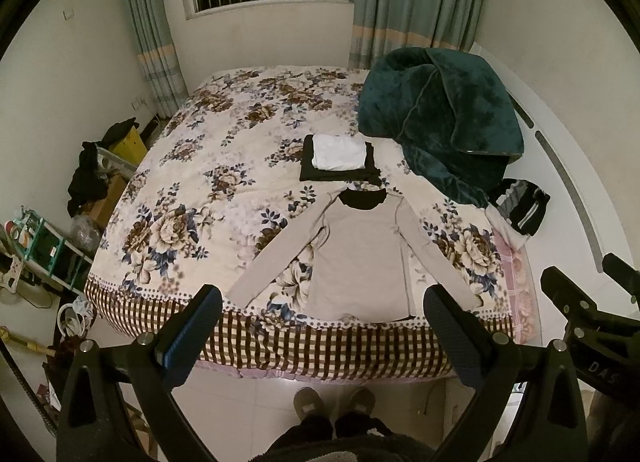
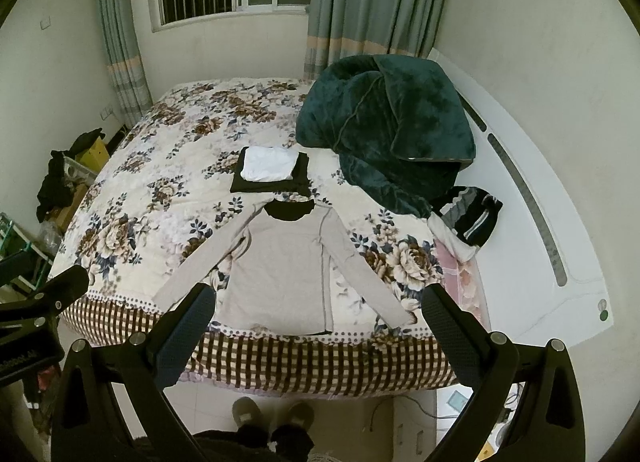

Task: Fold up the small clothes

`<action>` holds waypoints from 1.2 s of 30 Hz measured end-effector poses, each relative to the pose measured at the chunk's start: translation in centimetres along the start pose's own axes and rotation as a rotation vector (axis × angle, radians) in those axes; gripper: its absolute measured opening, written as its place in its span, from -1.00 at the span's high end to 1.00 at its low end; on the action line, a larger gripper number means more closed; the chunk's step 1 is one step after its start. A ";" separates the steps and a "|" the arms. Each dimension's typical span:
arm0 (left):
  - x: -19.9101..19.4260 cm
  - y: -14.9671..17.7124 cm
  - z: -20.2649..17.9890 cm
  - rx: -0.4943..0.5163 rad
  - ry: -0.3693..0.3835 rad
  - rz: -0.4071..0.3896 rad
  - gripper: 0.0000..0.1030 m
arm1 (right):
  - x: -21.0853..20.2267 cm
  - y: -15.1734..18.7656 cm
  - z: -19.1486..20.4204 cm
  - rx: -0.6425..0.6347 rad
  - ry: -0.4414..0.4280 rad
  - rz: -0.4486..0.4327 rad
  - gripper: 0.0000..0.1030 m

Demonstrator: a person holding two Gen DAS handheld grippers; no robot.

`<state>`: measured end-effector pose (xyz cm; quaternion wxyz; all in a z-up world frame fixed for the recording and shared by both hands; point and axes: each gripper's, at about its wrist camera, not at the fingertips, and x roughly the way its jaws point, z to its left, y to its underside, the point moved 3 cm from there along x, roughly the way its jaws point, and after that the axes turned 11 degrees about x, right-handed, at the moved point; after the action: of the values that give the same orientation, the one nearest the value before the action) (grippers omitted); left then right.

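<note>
Since both tools hang back over the floor at the near edge of the bed [image 1: 120,254], nothing is gripped yet: left gripper [image 1: 324,326] has jaws spread wide & empty, right gripper [image 2: 316,322] same.

The beige long-sleeve top [image 1: 356,254] lies flat, front up, near the bed's near edge, collar pointing far, hem near, both sleeves splayed out diagonally to left & right. Just beyond its collar sits a folded stack, white piece [image 1: 338,150] on a black one [image 1: 308,170], prob. already done. A teal blanket [image 1: 440,118] is heaped far right; a striped dark garment [image 1: 520,202] lies at the right edge, near the blanket.

Handling, my read: thin knit, light, limp, will sag & stretch if lifted by one spot; quilt is soft so pinch may catch bedding too. Best holds prob. the left cuff [image 1: 240,294] w/ left tool, the right cuff [image 2: 400,318] w/ right tool, then shoulder + hem corners. Pinch shallow, lift low, drag little.
</note>
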<state>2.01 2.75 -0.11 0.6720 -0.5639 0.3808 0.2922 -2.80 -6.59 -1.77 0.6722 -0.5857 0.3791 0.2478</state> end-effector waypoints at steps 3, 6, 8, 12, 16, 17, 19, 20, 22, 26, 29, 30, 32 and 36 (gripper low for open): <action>1.0 0.3 0.6 0.002 -0.012 -0.009 -1.00 | 1.0 0.1 -0.2 0.025 0.007 0.003 -1.00; 4.5 0.2 1.5 0.000 -0.048 0.001 -1.00 | 4.7 0.4 -2.2 0.095 0.083 -0.002 -1.00; 8.5 0.1 2.1 -0.017 -0.055 0.037 -1.00 | 8.2 0.9 -4.5 0.151 0.140 0.024 -1.00; 16.8 0.3 2.9 -0.032 -0.102 0.093 -1.00 | 18.1 3.6 -12.7 0.363 0.229 0.123 -1.00; 26.9 1.0 2.2 -0.007 -0.164 0.224 -1.00 | 28.8 9.8 -21.9 0.562 0.301 0.244 -1.00; 30.1 1.4 2.0 -0.001 -0.187 0.258 -1.00 | 31.9 11.4 -24.3 0.616 0.310 0.281 -1.00; 34.2 1.9 1.6 0.020 -0.226 0.289 -1.00 | 37.3 14.8 -28.2 0.709 0.314 0.330 -1.00; 36.2 2.1 1.5 0.032 -0.244 0.311 -1.00 | 40.2 16.3 -30.1 0.764 0.320 0.358 -0.98; 40.8 2.9 0.9 0.049 -0.252 0.356 -1.00 | 44.7 18.7 -32.6 0.858 0.310 0.381 -0.96; 47.8 4.0 0.3 0.064 -0.270 0.405 -1.00 | 52.4 22.5 -35.6 0.992 0.339 0.394 -0.95; 52.3 4.5 0.5 0.044 -0.287 0.433 -1.00 | 57.4 23.9 -36.7 1.068 0.347 0.396 -0.90; 53.6 4.7 0.7 0.031 -0.287 0.437 -1.00 | 58.9 24.4 -37.0 1.091 0.347 0.401 -0.88; 56.1 5.2 1.3 0.009 -0.294 0.443 -1.00 | 61.7 25.1 -37.5 1.139 0.310 0.372 -0.47; 59.4 6.1 1.8 -0.011 -0.286 0.461 -1.00 | 62.4 24.4 -36.7 1.135 0.347 0.302 0.05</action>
<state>29.37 3.47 -53.17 0.6316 -0.4190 0.3987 0.5163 7.02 -44.63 -67.27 0.7652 -0.1079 0.6346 0.0008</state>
